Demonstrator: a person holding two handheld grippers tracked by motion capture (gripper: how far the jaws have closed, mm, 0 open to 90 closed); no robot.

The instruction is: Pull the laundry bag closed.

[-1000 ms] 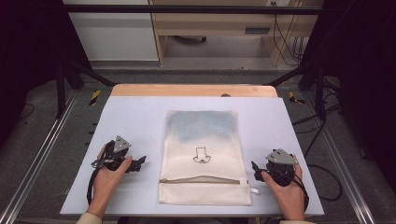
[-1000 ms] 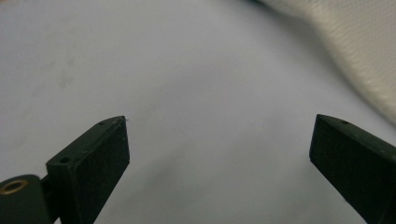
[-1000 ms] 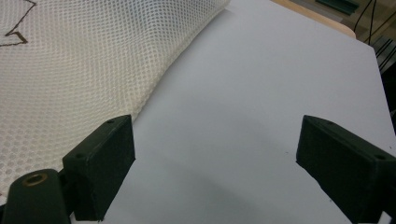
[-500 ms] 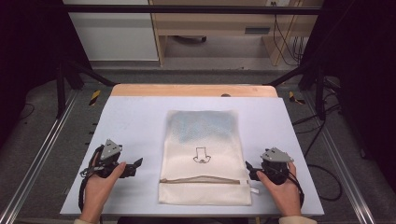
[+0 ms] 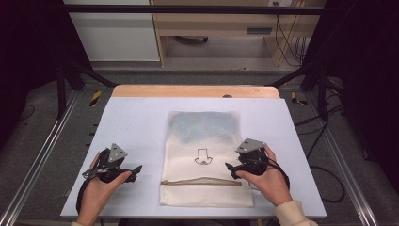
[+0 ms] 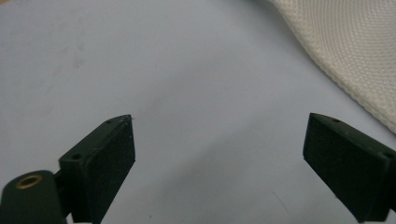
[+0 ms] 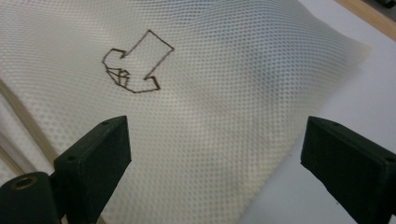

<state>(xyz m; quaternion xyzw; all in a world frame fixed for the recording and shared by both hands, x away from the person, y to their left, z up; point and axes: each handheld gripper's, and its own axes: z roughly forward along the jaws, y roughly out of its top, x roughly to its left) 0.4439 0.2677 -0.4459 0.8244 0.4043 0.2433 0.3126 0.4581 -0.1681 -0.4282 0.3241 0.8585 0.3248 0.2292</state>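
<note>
A cream mesh bag [image 5: 205, 157] lay flat in the middle of the counter [image 5: 136, 122], zipper [image 5: 202, 182] running across near the person's edge. The right gripper [image 5: 229, 167] sat at the bag's right edge, jaws spread wide and holding nothing; in the right gripper view its jaws straddled the mesh border, one over fabric, one over bare counter. The left gripper [image 5: 137, 168] rested on the counter just left of the bag, apart from it, jaws wide open too, nothing between them; the left gripper view had the bag edge [image 6: 355, 60] off to the upper right.

Risks, as a judgement: the mesh was thin and lay flat, so a jaw could slide over it and close on air, or pinch only the top layer, which would leave the bag hanging open. A grab by one gripper alone would probably drag or bunch the bag rather than lift it. The left gripper had a gap to cross, so uneven timing could skew the bag. The zipper pull was too small to make out, easy to miss.

Writing: none readable. Only a small dark outline drawing [image 7: 135, 63] mid-bag, an arrow-like shape. No brand label seen.
</note>
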